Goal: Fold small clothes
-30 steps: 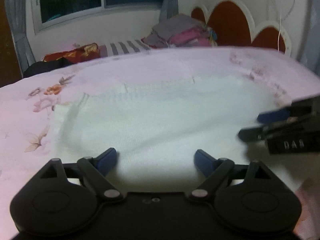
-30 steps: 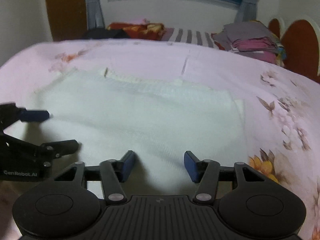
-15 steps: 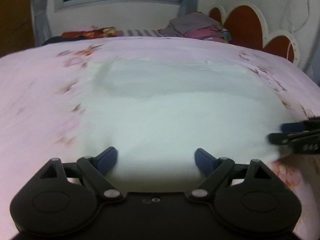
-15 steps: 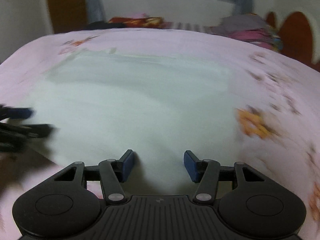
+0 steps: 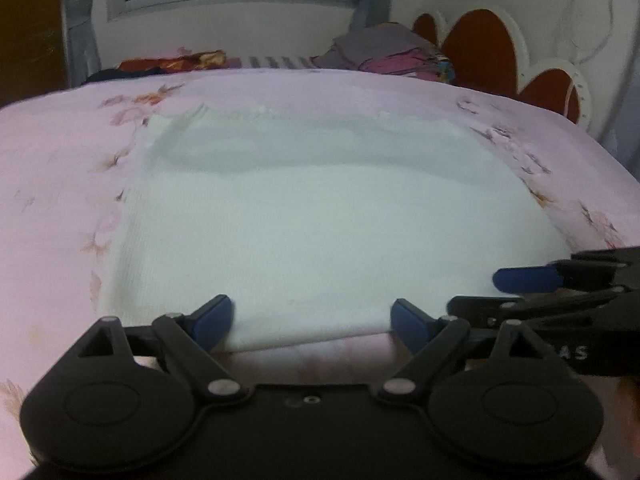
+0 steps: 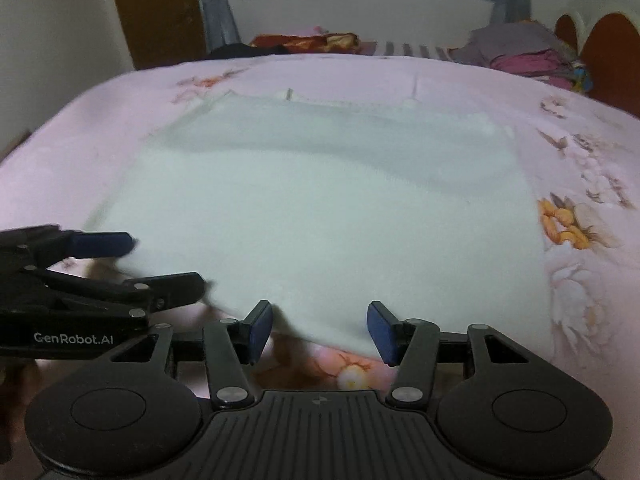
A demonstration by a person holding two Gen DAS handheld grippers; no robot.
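Note:
A white knitted garment (image 5: 320, 220) lies spread flat on the pink floral bedsheet (image 5: 52, 184); the right wrist view shows it too (image 6: 320, 200). My left gripper (image 5: 310, 318) is open, with its blue pads either side of the garment's near hem and nothing pinched. My right gripper (image 6: 320, 330) stands open about half wide over the near hem further right, and nothing is gripped. Each gripper shows in the other's view: the right gripper (image 5: 504, 292) at the garment's near right corner, the left gripper (image 6: 148, 264) at its near left edge.
A pile of folded clothes (image 5: 392, 54) sits at the far end by the red scalloped headboard (image 5: 484, 52). A striped cloth (image 6: 404, 49) and a red-orange cloth (image 6: 316, 42) lie under the window. A wooden door (image 6: 156, 12) stands at the far left.
Both grippers have drawn back from over the garment's body toward its near hem, which now shows between the fingers. The jaws have stayed apart.

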